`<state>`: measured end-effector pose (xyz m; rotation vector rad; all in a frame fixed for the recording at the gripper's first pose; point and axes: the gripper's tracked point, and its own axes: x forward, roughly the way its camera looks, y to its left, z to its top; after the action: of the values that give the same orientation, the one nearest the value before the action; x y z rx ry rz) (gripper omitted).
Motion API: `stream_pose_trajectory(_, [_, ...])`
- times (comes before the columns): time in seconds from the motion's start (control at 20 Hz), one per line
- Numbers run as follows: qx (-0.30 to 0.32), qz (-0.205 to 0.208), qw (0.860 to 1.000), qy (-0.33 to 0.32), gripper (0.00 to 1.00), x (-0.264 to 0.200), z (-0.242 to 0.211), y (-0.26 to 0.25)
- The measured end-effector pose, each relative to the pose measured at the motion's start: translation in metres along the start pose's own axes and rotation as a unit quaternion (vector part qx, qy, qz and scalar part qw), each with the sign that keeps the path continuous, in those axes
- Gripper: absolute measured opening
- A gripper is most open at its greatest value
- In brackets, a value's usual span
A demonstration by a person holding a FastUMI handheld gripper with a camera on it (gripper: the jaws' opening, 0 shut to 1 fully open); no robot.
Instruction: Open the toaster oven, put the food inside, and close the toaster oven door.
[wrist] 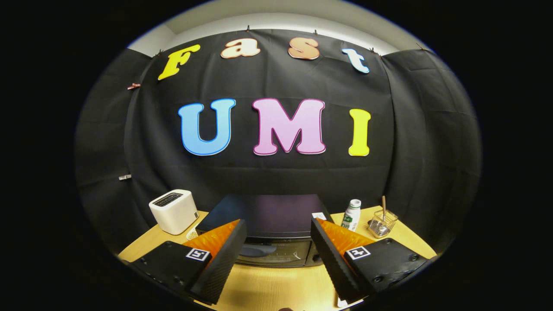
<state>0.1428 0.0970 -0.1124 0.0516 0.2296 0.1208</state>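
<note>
Fingers: the gripper (278, 235) is spread wide, holding nothing.
Oven: the black box-shaped toaster oven (270, 224) sits just ahead between the fingers, on the pale wooden surface (268, 287); door looks closed.
Left: white plastic toaster (173, 211).
Right: white bottle (352, 214), wire basket (382, 223).
Progress: seemingly nothing done; opening, loading, closing all remain.

The wooden bench (268, 287) carries a dark toaster oven (270, 224), a white toaster (174, 211), a bottle (352, 214) and a wire basket (382, 223).

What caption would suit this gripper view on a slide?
Open tool facing the closed toaster oven on a wooden table, white toaster left, bottle and wire basket right.
</note>
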Motion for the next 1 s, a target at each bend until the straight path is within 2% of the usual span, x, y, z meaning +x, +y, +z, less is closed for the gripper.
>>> stream_pose_trajectory(0.25, [-0.008,-0.008,1.000,0.010,0.98,0.044,-0.033,0.016])
stream_pose_trajectory(0.5, [-0.009,0.005,0.999,0.049,0.98,0.077,-0.080,0.039])
stream_pose_trajectory(0.65, [-0.018,0.004,0.997,0.076,0.98,0.080,-0.101,0.043])
stream_pose_trajectory(0.8, [-0.001,0.000,0.997,0.073,0.99,0.081,-0.099,0.044])
stream_pose_trajectory(1.0, [-0.004,0.017,0.996,0.092,0.98,0.075,-0.106,0.046])
